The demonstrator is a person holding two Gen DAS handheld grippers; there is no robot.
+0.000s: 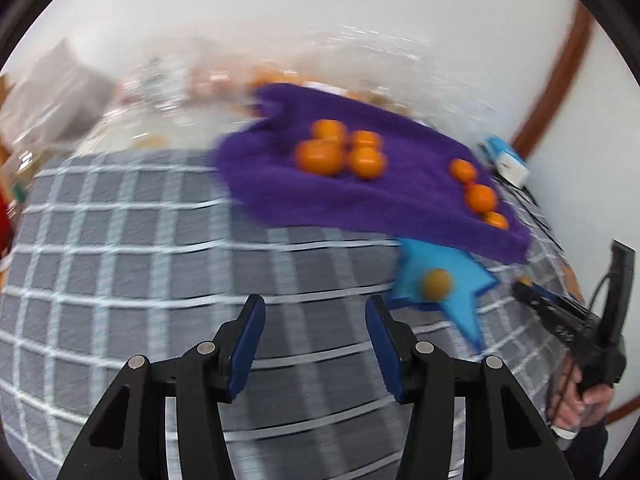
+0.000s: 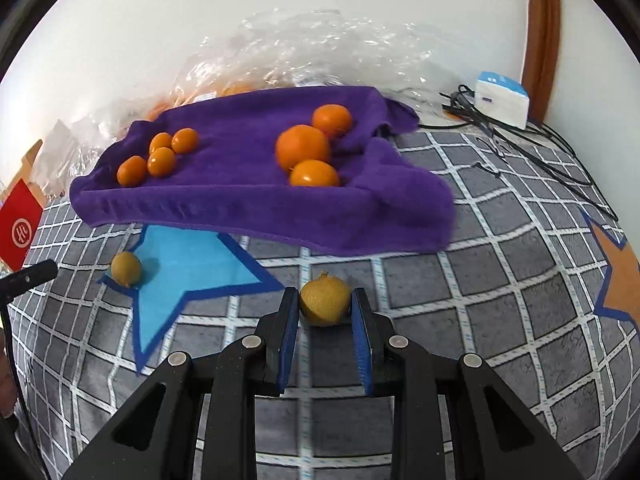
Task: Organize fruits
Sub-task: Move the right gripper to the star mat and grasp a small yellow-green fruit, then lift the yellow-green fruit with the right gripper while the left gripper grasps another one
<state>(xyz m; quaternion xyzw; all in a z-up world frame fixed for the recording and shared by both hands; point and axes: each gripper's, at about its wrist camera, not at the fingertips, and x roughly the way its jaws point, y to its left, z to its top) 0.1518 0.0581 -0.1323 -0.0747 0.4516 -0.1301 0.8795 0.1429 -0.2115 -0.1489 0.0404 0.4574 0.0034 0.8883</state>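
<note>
My right gripper [image 2: 325, 294] is shut on a small yellow-brown fruit [image 2: 325, 306], held low over the grey checked cloth [image 2: 460, 300]. A second yellow-brown fruit [image 2: 126, 268] [image 1: 438, 285] lies on the blue star patch [image 2: 180, 264] [image 1: 460, 292]. Behind it, a purple towel [image 2: 240, 200] [image 1: 360, 204] carries a cluster of small oranges [image 2: 160, 158] and a cluster of bigger oranges [image 2: 304, 148]. My left gripper [image 1: 316, 320] hangs open and empty over the cloth, left of the star. The left wrist view is motion-blurred.
Crumpled clear plastic bags [image 2: 320, 48] lie behind the towel against the wall. A white box [image 2: 502, 98] with black cables sits at the back right. An orange star patch [image 2: 622, 280] marks the cloth's right edge and a red box [image 2: 18, 224] stands at the left.
</note>
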